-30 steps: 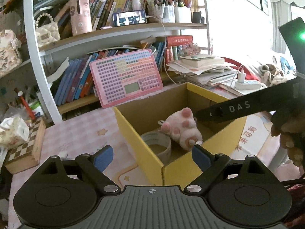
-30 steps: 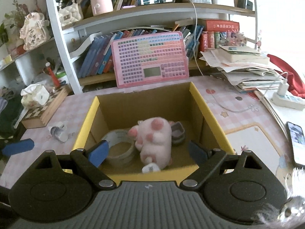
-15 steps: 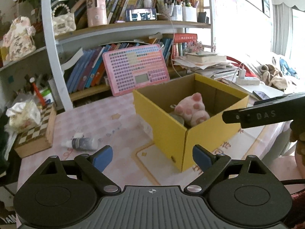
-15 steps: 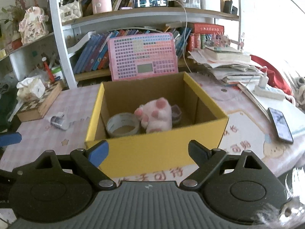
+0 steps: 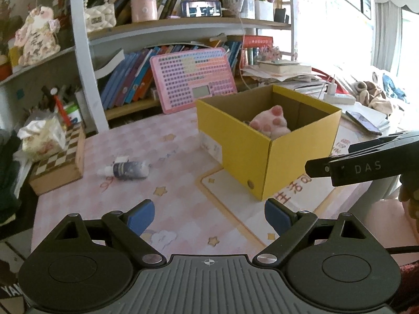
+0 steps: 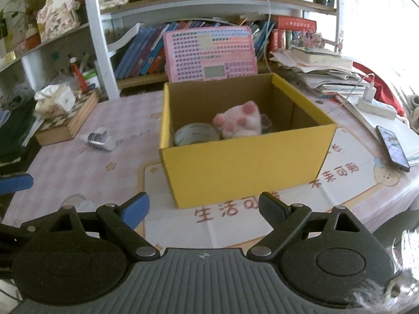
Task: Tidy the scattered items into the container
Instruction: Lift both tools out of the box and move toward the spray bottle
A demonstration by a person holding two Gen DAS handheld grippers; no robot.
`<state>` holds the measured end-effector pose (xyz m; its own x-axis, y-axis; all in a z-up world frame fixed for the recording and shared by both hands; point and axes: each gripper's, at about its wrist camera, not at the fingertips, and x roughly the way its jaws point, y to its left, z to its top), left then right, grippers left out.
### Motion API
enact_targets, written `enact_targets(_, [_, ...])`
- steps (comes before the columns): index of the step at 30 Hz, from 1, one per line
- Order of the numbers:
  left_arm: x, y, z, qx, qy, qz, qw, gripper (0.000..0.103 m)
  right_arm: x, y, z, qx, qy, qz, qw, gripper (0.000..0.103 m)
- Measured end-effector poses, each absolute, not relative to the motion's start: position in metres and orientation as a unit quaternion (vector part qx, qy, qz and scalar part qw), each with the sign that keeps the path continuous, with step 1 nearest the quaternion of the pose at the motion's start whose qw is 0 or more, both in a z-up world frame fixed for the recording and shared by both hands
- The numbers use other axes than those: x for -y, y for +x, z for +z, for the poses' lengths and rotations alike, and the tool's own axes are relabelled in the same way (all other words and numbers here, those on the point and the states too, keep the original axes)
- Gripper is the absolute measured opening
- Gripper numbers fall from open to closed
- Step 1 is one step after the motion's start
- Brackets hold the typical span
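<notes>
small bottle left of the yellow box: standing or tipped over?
Tipped over. The small bottle lies on its side on the pink tablecloth, cap end pointing away from the yellow box, outside it and untouched.

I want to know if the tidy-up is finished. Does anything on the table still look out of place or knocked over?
Yes. A small bottle lies on its side on the pink tablecloth, left of the yellow box, outside it. The pink plush paw and tape roll already sit inside. Both claws are open and empty.

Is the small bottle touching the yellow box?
Apart. The left wrist view shows bare tablecloth between the bottle and the box.
</notes>
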<state>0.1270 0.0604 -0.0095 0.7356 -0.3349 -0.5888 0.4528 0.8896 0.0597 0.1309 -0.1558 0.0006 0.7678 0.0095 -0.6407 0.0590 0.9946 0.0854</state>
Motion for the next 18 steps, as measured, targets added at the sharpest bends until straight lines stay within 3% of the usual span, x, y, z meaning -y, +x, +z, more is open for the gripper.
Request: enact_targets(18, [-0.114, 0.126, -0.014, -0.309, 0.075, -0.147, 0.937, 0.094, 0.084, 0.157, -0.007, -0.373, 0.005, 0.093, 0.923, 0.09])
